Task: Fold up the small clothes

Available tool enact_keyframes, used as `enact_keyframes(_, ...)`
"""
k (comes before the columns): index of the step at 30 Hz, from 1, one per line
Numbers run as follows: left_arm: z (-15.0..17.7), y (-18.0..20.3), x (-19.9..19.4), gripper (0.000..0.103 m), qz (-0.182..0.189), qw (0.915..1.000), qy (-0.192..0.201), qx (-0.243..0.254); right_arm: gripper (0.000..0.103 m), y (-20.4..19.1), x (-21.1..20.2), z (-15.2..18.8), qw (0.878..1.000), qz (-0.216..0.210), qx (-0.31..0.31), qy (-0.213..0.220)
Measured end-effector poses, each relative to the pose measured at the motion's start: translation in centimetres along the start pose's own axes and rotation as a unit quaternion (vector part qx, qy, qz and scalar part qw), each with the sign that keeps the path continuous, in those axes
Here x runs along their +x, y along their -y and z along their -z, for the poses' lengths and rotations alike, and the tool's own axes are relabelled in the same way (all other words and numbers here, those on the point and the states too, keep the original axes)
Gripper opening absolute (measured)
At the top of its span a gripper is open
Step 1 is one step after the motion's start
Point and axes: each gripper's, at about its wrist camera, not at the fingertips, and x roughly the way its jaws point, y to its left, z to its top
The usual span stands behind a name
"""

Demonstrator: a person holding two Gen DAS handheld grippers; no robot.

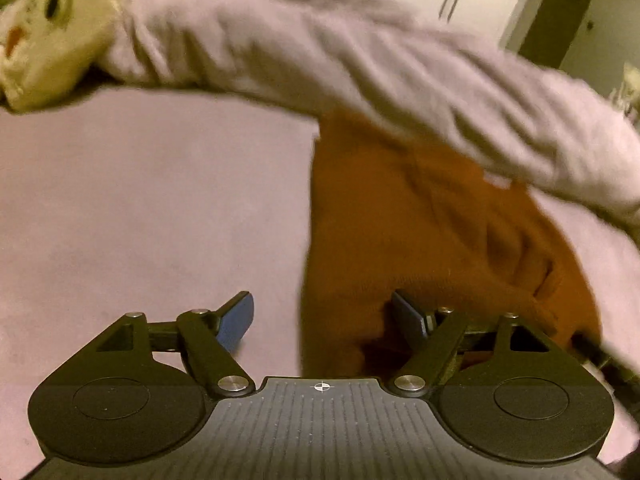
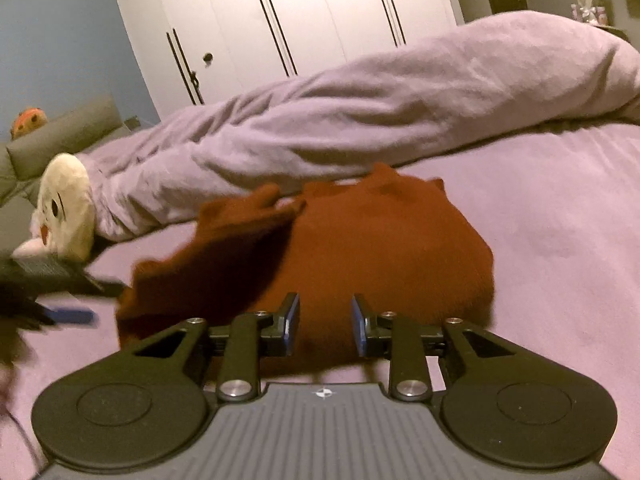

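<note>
Rust-orange garment [image 2: 360, 256], small and knit-looking, is lying on the lilac bedsheet [image 2: 560, 240] right in front of both grippers. From the right wrist view it's a rounded, bunched heap with a floppy flap sticking out toward the left, so its long side runs roughly left to right; the far edge touches the rolled-up lavender duvet [image 2: 360, 120]. Fabric looks soft and a bit fuzzy, with loose folds.

Right gripper [image 2: 325, 322] has its blue-padded jaws partly apart, hovering at the near edge of the cloth with nothing pinched between them. Left gripper [image 1: 322, 322] is spread wide; the garment's near-left corner sits between its fingers, but it isn't clamped.

Cream plush toy [image 2: 66, 206] with a dark eye lies at the duvet's left end. White wardrobe doors [image 2: 300, 12] stand behind.
</note>
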Motion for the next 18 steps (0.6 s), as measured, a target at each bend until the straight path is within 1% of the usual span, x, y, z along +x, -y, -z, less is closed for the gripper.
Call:
enact_keyframes(2,0.4,0.5,0.1,0.081,0.034,0.9994,0.004,-0.009,0.032,-0.4,-0.1,-1.1,1.000,-0.012,0.001,0.010)
enact_keyframes(3,0.6,0.8,0.0,0.081,0.052,0.9986,0.004,-0.003,0.039,-0.6,-0.1,-1.6,1.000,-0.020,0.003,0.013)
enact_keyframes(4,0.8,1.1,-0.1,0.082,0.059,0.9982,0.006,0.006,0.046,-0.7,0.1,-2.1,0.999,-0.031,0.008,0.012)
enact_keyframes(6,1.3,1.3,-0.4,0.083,0.056,0.9976,0.015,0.037,0.053,-0.6,1.1,-3.2,0.998,-0.062,0.027,-0.003)
enact_keyframes(7,1.6,1.1,-0.6,0.085,0.056,0.9974,0.015,0.043,0.059,-0.6,1.9,-3.7,0.996,-0.074,0.040,-0.018)
enact_keyframes(8,1.9,0.6,-0.9,0.086,0.057,0.9975,0.014,0.039,0.061,-0.7,2.7,-4.0,0.994,-0.089,0.050,-0.037)
enact_keyframes(9,2.2,0.0,-1.2,0.086,0.057,0.9979,0.013,0.027,0.062,-0.6,4.0,-4.3,0.989,-0.114,0.065,-0.063)
enact_keyframes(11,2.7,-1.2,-2.1,0.086,0.058,0.9982,0.014,0.006,0.062,-1.0,5.8,-4.4,0.983,-0.132,0.079,-0.096)
enact_keyframes(13,3.5,-1.6,-3.0,0.086,0.039,0.9991,0.018,0.008,0.061,-1.8,7.0,-4.6,0.983,-0.134,0.070,-0.105)
enact_keyframes(15,4.5,-1.6,-3.4,0.086,0.016,0.9995,0.014,0.023,0.061,-2.7,8.6,-5.0,0.982,-0.132,0.065,-0.115)
enact_keyframes(17,5.5,-1.5,-3.5,0.086,0.017,0.9994,0.008,0.031,0.060,-3.3,10.0,-5.0,0.981,-0.127,0.074,-0.126)
enact_keyframes(18,5.9,-1.4,-3.5,0.086,0.017,0.9993,0.003,0.034,0.051,-3.6,10.9,-5.1,0.980,-0.128,0.078,-0.134)
